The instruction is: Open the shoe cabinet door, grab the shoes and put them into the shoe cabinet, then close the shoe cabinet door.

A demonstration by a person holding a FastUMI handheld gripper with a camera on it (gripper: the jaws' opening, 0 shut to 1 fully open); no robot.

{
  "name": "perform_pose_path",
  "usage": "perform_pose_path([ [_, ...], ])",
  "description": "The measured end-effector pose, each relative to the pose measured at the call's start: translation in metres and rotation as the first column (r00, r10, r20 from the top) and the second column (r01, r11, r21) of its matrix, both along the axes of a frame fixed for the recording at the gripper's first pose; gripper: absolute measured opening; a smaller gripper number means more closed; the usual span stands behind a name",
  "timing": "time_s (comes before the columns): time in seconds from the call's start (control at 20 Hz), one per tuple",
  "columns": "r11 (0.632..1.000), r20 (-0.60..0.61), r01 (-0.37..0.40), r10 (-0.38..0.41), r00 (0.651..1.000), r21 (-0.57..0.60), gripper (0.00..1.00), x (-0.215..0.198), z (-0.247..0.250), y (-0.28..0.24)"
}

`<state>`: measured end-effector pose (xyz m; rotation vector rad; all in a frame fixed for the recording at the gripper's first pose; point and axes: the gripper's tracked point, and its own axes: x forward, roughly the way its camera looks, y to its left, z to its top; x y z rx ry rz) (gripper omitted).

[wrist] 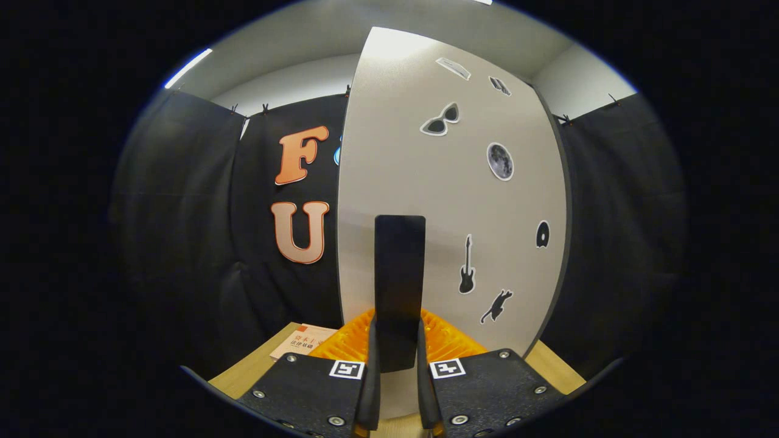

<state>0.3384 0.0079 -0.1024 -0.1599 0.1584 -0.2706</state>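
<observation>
Gripper view: the claw (398, 389) is closed on the dark upright handle (399, 286) of the shoe cabinet door (450, 201), a pale sticker-covered panel rising toward 12 o'clock. A booklet (303, 342) lies at 10 o'clock on the wooden worktop (243, 374).

A recording booth, not a lived-in home: black cloth (182, 201) clipped up as walls under a plain white ceiling (341, 30), a pale cabinet door (438, 201) dotted with stickers, and a booklet (302, 340) at the wooden table's (243, 371) far edge
</observation>
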Motion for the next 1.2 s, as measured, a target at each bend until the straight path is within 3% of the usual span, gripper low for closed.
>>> perform_pose_path([
  [0.45,1.0,-0.022,-0.019,0.018,1.0,-0.023,0.25,-0.043,0.008,-0.02],
  [1.2,0.99,0.009,-0.139,0.139,0.99,0.013,0.22,-0.104,0.02,-0.075],
])
